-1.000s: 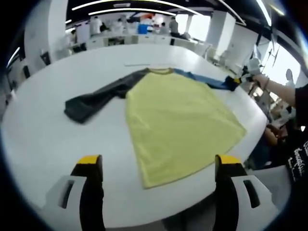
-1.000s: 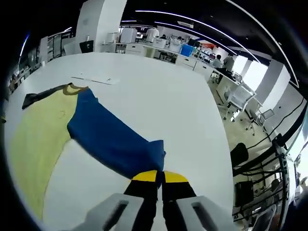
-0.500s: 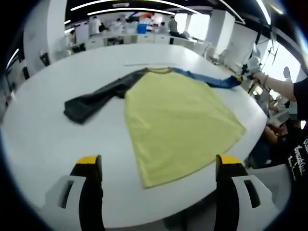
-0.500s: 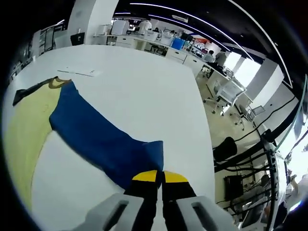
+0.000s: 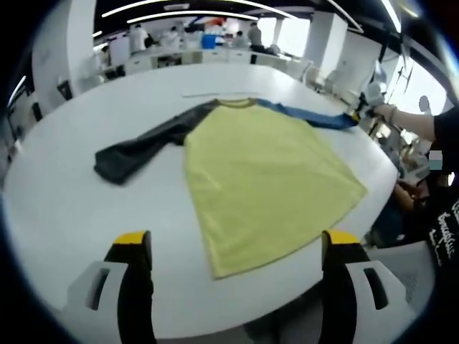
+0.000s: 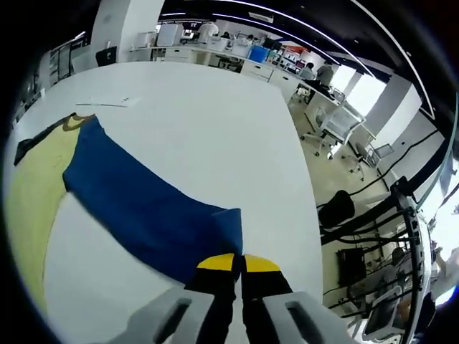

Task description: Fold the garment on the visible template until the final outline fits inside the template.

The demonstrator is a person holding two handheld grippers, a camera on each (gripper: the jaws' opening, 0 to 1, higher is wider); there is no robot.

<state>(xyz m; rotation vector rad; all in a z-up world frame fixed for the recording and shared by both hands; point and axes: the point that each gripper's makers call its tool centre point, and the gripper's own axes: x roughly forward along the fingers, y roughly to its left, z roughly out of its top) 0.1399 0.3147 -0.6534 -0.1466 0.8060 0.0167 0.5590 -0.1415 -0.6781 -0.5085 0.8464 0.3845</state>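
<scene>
Garment [image 5: 265, 186]: a raglan shirt with yellow body, one dark grey sleeve [image 5: 147, 143] and one blue sleeve [image 6: 147, 208], lying flat and face-down or face-up (we cannot tell which) on a large white surface [image 5: 64, 208]. Location: mid-surface, hem toward us in the left gripper view, collar [image 5: 238, 104] away. The grey sleeve is spread out to the side. We see no marked template outline on the surface; a thin pale strip [image 6: 107, 102] lies beyond the collar, well apart from the blue sleeve. Right hand-held gripper [image 6: 239, 262]: jaws pressed together, pinching the cuff end of the blue sleeve, which runs taut from the shoulder to the yellow jaw tips. Left hand-held gripper [image 5: 237, 251]: jaws spread wide, holding nothing, hovering near the hem. Step in hand, as we judge it: the sleeve is being drawn out straight before it is folded over the body; the task is at an early stage. Handling advice: we would keep the cuff low and the pull gentle, so the body does not slide toward the surface's edge, then carry the cuff across the yellow panel and lay it flat without a twist.
</scene>
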